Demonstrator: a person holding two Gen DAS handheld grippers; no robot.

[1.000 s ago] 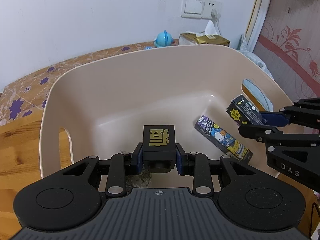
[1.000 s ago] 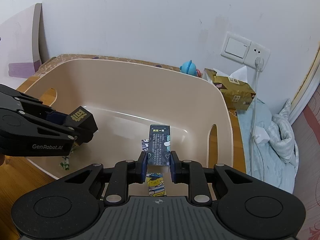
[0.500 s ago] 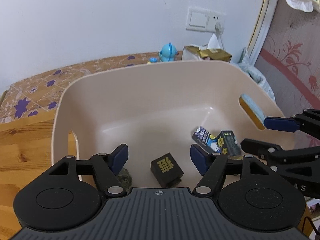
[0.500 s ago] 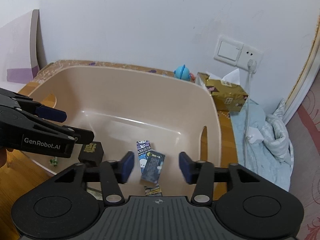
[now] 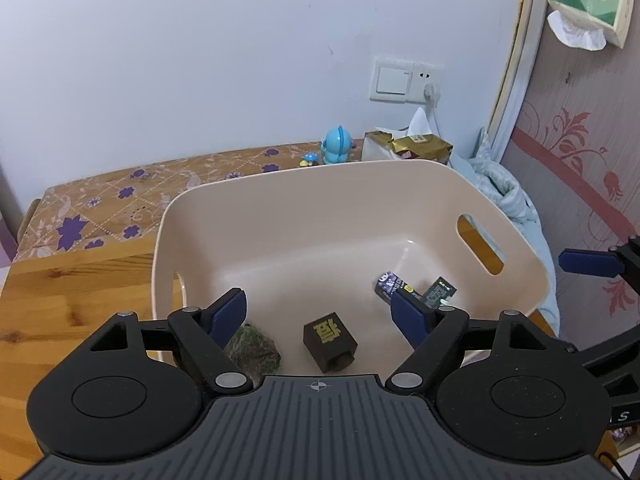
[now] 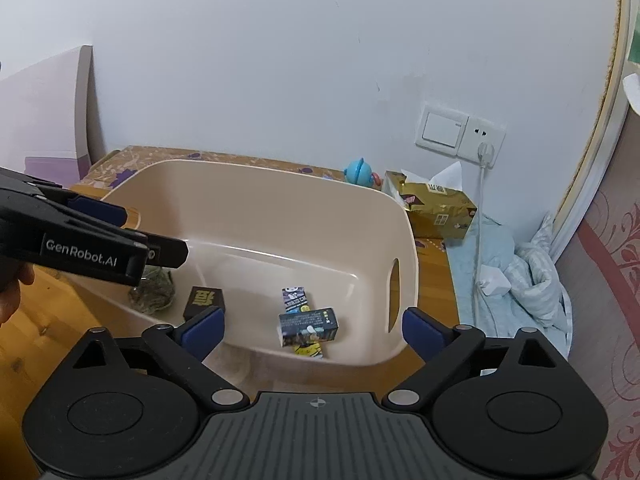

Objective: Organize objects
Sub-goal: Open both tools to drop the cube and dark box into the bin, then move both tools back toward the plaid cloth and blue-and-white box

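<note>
- dropped since a second ago: black cube (image 5: 329, 340) out of left claw (image 5: 320, 312), dark printed box (image 6: 308, 326) out of right claw (image 6: 312, 326); both now on the floor of the beige bin (image 5: 360, 184).
- left claw spreading wider, nothing between its blue pads; same for right claw, opening above the bin's near edge.
- also in the bin: a long cartoon-print box (image 6: 295, 300) partly under the dark printed box, and a green mossy lump (image 5: 252, 350) near the left wall.
- bin on a wooden tabletop (image 5: 60, 300) with a purple-flowered cloth (image 5: 120, 200) at the back.
- behind: pale wall, switch and socket (image 6: 460, 130), gold tissue box (image 6: 436, 210), small blue toy (image 5: 338, 150), rumpled blue bedding (image 6: 532, 276) to the right.
</note>
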